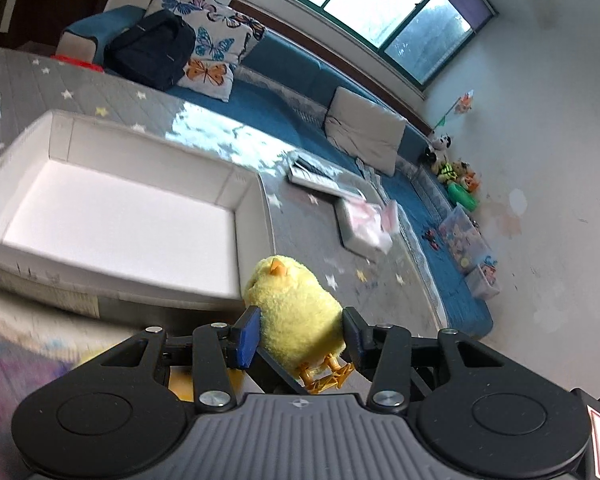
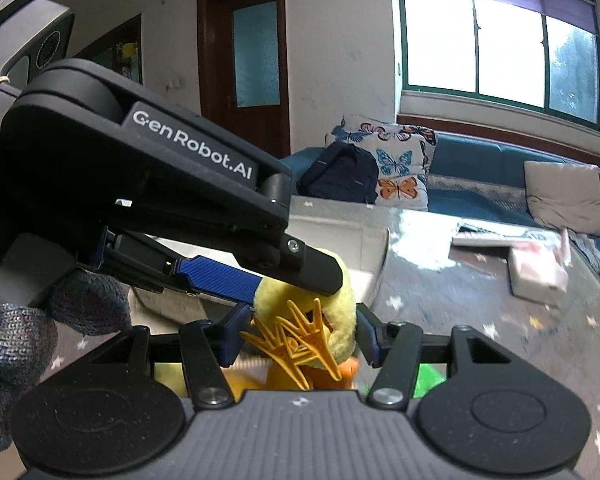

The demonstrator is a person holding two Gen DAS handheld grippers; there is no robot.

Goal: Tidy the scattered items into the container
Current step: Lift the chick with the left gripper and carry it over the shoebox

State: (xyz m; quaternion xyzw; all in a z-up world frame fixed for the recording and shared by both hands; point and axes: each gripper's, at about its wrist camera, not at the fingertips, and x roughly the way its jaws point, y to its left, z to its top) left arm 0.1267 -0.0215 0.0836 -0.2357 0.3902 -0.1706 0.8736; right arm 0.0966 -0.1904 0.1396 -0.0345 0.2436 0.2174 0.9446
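My left gripper (image 1: pixel 300 330) is shut on a yellow plush chick (image 1: pixel 296 312) with orange plastic feet, held in the air just right of the white box (image 1: pixel 236 192), which looks empty. In the right wrist view the left gripper (image 2: pixel 296 280) reaches in from the left, still clamping the chick (image 2: pixel 340 308), whose orange feet (image 2: pixel 296 344) face the camera. My right gripper (image 2: pixel 300 340) sits just below it, jaws apart on either side of the chick's underside. Something orange and green lies beneath, mostly hidden.
A grey star-patterned mat (image 1: pixel 100 88) covers the surface. A pale pink packet (image 1: pixel 368 224) and flat papers (image 1: pixel 312 176) lie beyond the box. A blue sofa (image 1: pixel 284 80) with a black backpack (image 1: pixel 152 52), cushions and toy bins (image 1: pixel 464 240) runs along the wall.
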